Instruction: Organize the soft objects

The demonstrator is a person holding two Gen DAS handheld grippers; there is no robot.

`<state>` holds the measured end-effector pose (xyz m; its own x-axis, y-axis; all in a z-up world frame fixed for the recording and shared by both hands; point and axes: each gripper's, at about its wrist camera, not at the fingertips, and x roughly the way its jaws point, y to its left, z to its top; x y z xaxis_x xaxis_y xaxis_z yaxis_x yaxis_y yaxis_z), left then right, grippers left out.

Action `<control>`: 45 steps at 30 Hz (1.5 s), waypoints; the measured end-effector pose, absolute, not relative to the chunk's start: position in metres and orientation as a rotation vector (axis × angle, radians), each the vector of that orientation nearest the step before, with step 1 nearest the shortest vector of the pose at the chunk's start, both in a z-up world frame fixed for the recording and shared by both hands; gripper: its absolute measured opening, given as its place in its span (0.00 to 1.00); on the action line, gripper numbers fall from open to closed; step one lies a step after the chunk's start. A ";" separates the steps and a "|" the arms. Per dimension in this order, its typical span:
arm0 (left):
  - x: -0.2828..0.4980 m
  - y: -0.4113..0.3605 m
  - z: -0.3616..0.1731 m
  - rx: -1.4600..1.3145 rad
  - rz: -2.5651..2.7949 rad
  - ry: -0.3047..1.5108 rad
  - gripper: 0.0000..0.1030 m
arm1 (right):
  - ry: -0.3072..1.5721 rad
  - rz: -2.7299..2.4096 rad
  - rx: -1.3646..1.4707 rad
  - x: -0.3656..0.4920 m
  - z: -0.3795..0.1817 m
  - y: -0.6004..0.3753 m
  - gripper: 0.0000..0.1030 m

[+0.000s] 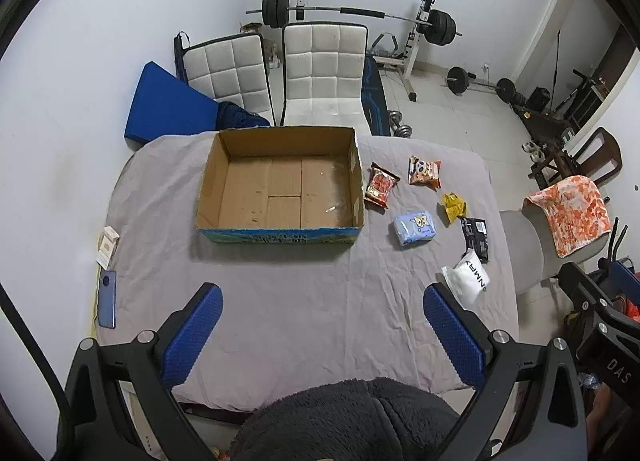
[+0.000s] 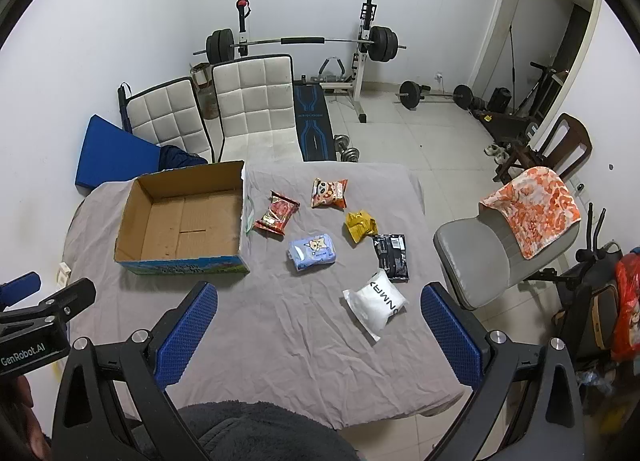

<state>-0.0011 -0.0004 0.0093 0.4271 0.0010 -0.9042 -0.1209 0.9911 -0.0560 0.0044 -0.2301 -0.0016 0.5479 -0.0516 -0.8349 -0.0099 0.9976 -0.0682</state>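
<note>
An open cardboard box [image 1: 212, 177] [image 2: 132, 217] stands empty on the grey-clothed table [image 1: 280, 293] [image 2: 280, 321]. To its right lie several soft packs: a red snack bag [image 1: 380, 185] [image 2: 277, 213], an orange panda bag [image 1: 425, 171] [image 2: 329, 193], a blue tissue pack [image 1: 415, 227] [image 2: 313, 249], a yellow pouch [image 1: 453, 207] [image 2: 360, 224], a black pack [image 1: 475, 237] [image 2: 391, 257] and a white pack [image 1: 467, 280] [image 2: 375, 303]. My left gripper [image 1: 322, 303] and right gripper [image 2: 320, 303] hover open and empty above the table's near edge.
A phone [image 1: 107, 299] and a small white box [image 1: 108, 244] lie at the table's left edge. Two white chairs [image 1: 320, 73], a blue mat [image 1: 168, 105] and weight equipment [image 2: 300, 45] stand behind. A grey chair with an orange towel [image 2: 532, 209] stands right.
</note>
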 end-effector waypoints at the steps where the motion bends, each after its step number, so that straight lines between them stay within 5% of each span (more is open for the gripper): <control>1: -0.001 0.001 0.009 -0.121 0.076 1.126 1.00 | 0.989 -0.026 -0.068 0.005 -0.001 -0.230 1.00; 45: -0.012 0.000 0.017 -0.115 0.087 1.087 1.00 | 0.966 0.003 -0.074 -0.002 0.009 -0.221 1.00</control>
<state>-0.0118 0.0003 0.0171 0.4628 0.0145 -0.8863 -0.1271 0.9906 -0.0502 -0.0022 -0.2213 0.0092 0.5688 -0.0305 -0.8219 -0.0358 0.9974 -0.0618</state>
